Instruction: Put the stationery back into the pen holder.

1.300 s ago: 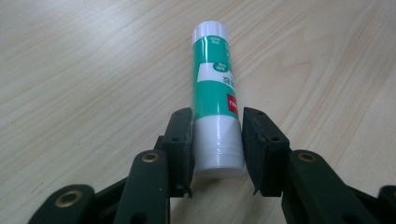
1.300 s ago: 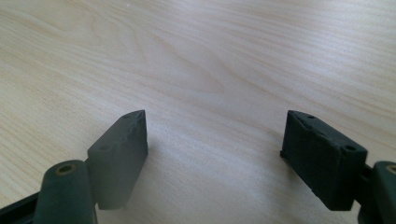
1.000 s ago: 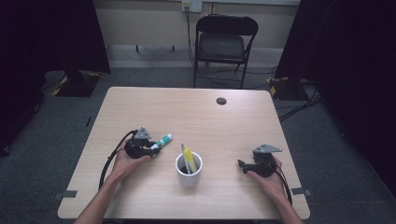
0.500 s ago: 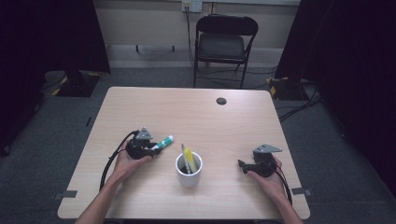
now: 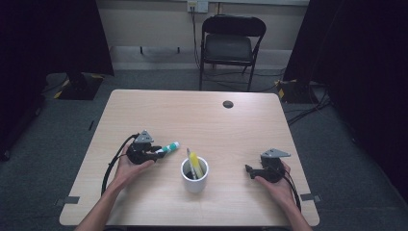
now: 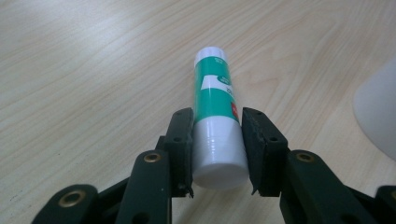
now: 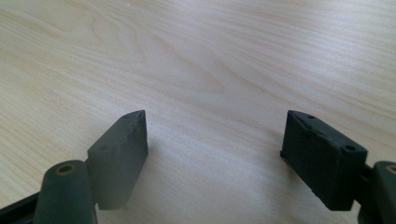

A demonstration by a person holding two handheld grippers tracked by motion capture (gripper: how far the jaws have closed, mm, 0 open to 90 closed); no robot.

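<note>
Nearest, at the bottom of the high view, two forearms come in over the front edge of the counter [image 5: 144,110]. Each hand carries a hand-held gripper: the left hand-held gripper [image 5: 153,153] lies left of centre, the right hand-held gripper [image 5: 248,170] well apart from it on the right side, both low over the wood.

Just past the left one's jaws lies a glue stick [image 5: 169,147], white with a green label, flat on the counter and pointing toward the middle. In the left gripper view the two black pads press on either side of the glue stick's [image 6: 215,121] white lower end, so the left hand-held gripper [image 6: 217,140] is clamped on it; its jaws have just been closing around the stick. A white curved edge, the mug [image 6: 379,116], sits at the right of that view.

The right hand-held gripper [image 7: 217,149] stands wide, bare wood between its pads.

Between the two grippers stands the mug [image 5: 195,182], upright, with a yellow pen [image 5: 194,162] and another thin item leaning in it; the glue stick's far tip is near its left rim but apart.

Farther off, a small dark disc [image 5: 228,104] sits by the far edge, and beyond the counter stands a black chair [image 5: 231,43] on grey floor
</note>
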